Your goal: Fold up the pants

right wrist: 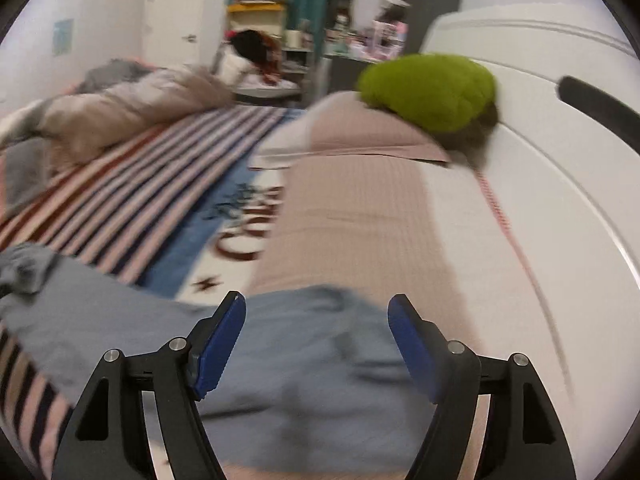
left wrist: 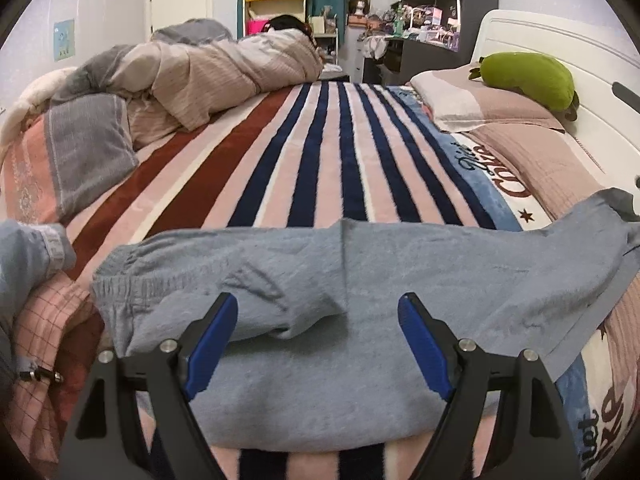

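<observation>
The bed [left wrist: 320,152] is serving as the folding surface; its striped blanket [left wrist: 288,168] is lying flat. One pair of grey pants [left wrist: 360,280] is lying crosswise along the near edge, one leg doubled over. Two claws: left claw [left wrist: 318,316] and right claw [right wrist: 316,312] are hovering apart, gripping nothing.

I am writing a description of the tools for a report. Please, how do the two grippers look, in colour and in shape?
The left gripper and the right gripper look alike: each has two black angular fingers with triangular cut-outs and round silver bolts at the joints. The inner pads are blue and flat, with a finely ridged edge. No cables, markings, sleeves or hands show in either view.
</observation>
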A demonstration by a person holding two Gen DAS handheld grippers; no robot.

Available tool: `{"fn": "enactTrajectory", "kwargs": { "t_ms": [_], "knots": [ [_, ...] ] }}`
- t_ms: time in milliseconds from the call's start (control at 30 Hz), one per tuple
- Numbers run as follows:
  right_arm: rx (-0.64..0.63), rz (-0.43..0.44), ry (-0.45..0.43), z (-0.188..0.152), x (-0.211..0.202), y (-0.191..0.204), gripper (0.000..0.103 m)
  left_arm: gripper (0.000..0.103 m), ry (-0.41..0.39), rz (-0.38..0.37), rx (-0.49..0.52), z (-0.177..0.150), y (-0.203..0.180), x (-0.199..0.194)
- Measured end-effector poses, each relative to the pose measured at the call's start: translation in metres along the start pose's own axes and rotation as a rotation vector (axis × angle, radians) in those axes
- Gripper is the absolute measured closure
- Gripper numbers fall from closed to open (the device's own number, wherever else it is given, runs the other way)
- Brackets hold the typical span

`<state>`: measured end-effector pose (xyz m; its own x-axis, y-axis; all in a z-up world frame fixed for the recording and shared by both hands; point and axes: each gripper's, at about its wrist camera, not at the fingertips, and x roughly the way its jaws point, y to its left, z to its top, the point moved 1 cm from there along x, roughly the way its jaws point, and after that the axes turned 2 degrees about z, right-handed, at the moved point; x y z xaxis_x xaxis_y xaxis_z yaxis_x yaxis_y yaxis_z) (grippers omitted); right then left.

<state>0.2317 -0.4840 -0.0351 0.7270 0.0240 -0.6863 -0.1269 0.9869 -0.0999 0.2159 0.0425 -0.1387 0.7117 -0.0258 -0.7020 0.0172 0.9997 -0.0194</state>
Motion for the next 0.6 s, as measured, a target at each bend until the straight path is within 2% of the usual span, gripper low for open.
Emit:
{"fn": "enactTrajectory", "kwargs": {
  "t_ms": [133,200,267,367,500,567,600],
  "knots": [
    [-0.006,0.124,0.003,-0.025,-0.002,0.045,0.033,0.025,0.049,-0.067,-0.069,-0.008,0.020,0.007],
    [-0.007,0.174,0.018,-0.037,0.004,0.069,0.033,0.033,0.085,-0.113,-0.100,-0.015,0.025,0.016],
    [0.004,0.212,0.044,-0.049,0.013,0.087,0.033,0.035,0.109,-0.137,-0.099,-0.021,0.024,0.023],
    [0.023,0.257,0.075,-0.062,0.028,0.107,0.033,0.035,0.120,-0.128,-0.056,-0.021,0.016,0.039],
    [0.055,0.264,0.086,-0.070,0.032,0.116,0.033,0.035,0.160,-0.162,-0.096,-0.011,0.021,0.069],
    [0.070,0.254,0.085,-0.070,0.032,0.117,0.033,0.035,0.138,-0.126,-0.086,-0.002,0.025,0.077],
    [0.080,0.251,0.084,-0.069,0.032,0.117,0.033,0.035,0.106,-0.072,-0.071,0.004,0.029,0.078]
  ]
}}
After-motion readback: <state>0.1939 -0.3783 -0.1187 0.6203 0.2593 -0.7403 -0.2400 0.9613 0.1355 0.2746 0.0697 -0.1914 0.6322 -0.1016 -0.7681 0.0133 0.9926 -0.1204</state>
